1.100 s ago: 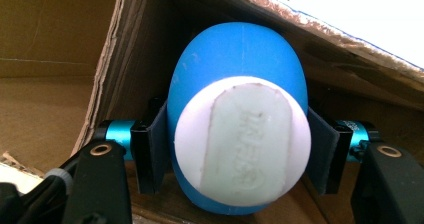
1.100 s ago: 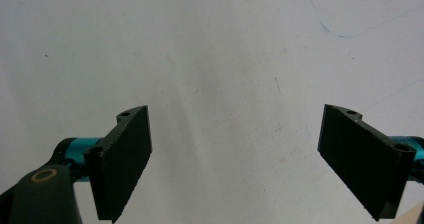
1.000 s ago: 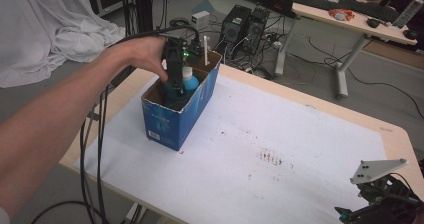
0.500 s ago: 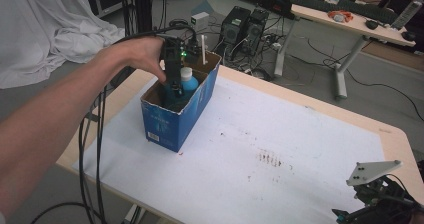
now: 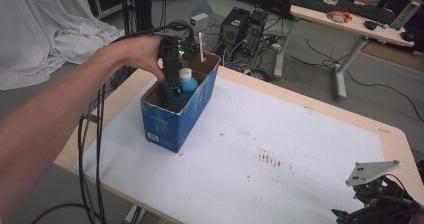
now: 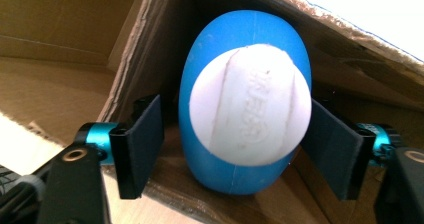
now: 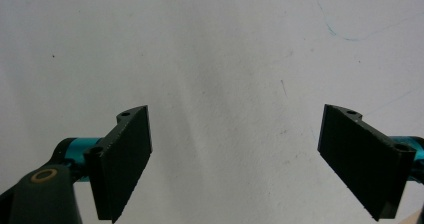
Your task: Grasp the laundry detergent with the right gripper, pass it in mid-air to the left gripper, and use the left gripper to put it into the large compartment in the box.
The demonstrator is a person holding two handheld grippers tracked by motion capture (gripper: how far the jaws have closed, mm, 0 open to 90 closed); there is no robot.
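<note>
A blue bottle with a white cap (image 5: 186, 79) stands inside an open blue cardboard box (image 5: 172, 121) at the table's left. My left gripper (image 5: 173, 86) reaches down into the box, held by a hand. In the left gripper view the bottle (image 6: 245, 104) sits between the pads; the left pad (image 6: 145, 144) stands clear of it. These jaws have just been opening and the gripper (image 6: 235, 151) is open around the bottle. My right gripper (image 5: 372, 206) rests at the table's front right corner. It is open (image 7: 235, 159) over the bare white surface.
A white sheet (image 5: 280, 149) with small dark stains covers the tabletop. A thin white stick (image 5: 201, 46) rises at the box's far end. Black cables (image 5: 92, 149) hang off the left edge. Computer towers (image 5: 245, 26) and a desk (image 5: 350, 21) stand beyond the table.
</note>
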